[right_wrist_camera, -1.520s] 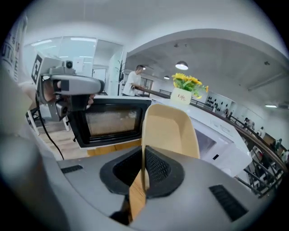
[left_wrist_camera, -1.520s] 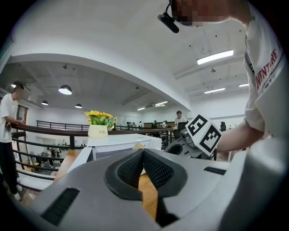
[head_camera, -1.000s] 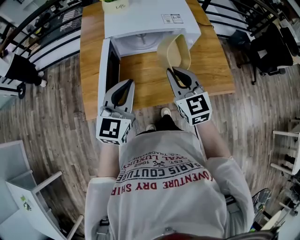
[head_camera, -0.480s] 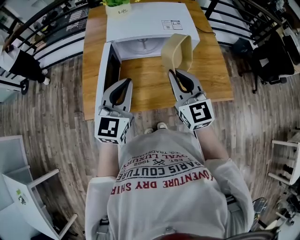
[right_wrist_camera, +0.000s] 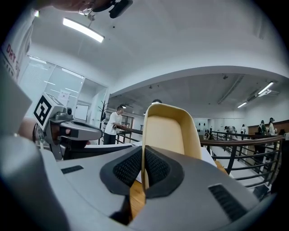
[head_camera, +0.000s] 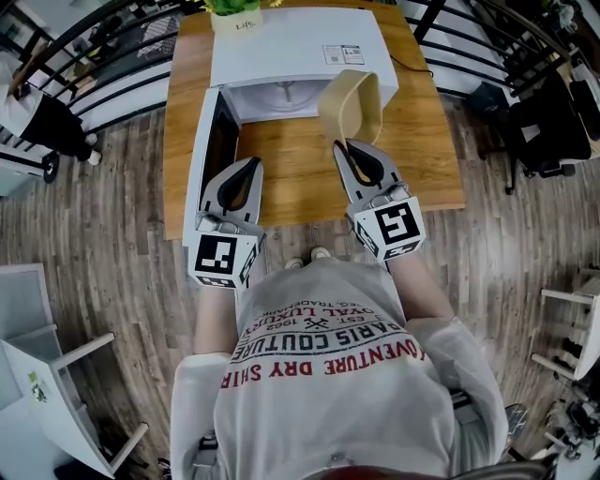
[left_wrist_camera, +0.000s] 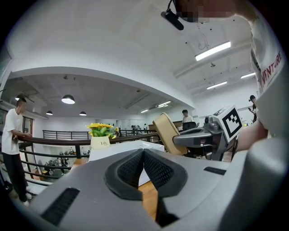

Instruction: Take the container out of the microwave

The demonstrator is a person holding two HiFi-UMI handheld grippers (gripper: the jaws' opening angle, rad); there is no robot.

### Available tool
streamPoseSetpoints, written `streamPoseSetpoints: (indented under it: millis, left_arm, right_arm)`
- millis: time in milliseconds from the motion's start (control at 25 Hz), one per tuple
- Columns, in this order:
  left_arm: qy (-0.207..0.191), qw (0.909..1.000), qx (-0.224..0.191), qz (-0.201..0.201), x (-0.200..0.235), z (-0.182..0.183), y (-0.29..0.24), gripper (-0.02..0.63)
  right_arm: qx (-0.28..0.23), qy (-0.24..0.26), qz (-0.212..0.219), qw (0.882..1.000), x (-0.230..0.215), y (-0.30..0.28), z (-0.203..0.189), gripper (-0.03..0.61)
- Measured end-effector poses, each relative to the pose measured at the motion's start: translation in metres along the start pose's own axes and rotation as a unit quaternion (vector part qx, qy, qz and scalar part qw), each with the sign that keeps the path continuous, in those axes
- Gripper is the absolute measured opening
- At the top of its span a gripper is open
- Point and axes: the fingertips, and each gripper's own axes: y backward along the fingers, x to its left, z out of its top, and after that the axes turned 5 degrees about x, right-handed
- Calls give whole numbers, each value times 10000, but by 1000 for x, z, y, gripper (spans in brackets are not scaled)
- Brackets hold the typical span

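A white microwave (head_camera: 295, 47) stands at the far side of the wooden table (head_camera: 422, 141), its door (head_camera: 202, 155) swung open to the left. The beige container (head_camera: 352, 105) is outside it, tipped on edge in the air in front of the opening. My right gripper (head_camera: 345, 142) is shut on its near rim; in the right gripper view the container (right_wrist_camera: 169, 131) rises from between the pads (right_wrist_camera: 156, 169). My left gripper (head_camera: 255, 164) hovers by the open door, shut and empty. In the left gripper view its jaws (left_wrist_camera: 143, 151) meet, with the container (left_wrist_camera: 166, 133) to the right.
A pot of yellow flowers (head_camera: 232, 9) sits on the microwave's back edge. Black railings (head_camera: 84, 84) run behind and beside the table. An office chair (head_camera: 544, 103) stands at the right and white chairs (head_camera: 56, 375) at the lower left. A person (left_wrist_camera: 13, 149) leans on the railing.
My right gripper has lifted the container slightly, still gripping its rim. The left gripper has kept its place by the door.
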Motion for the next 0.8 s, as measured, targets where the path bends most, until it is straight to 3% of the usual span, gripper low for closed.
streamPoseSetpoints:
  millis: [360, 800]
  left_arm:
    - [-13, 9999, 72, -101, -3, -4, -8, 17]
    - [19, 9999, 74, 73, 10, -2, -16, 15]
  right_arm:
    - [-61, -37, -134, 9999, -9, -5, -2, 35]
    - [-79, 9, 109, 9999, -9, -14, -1, 35]
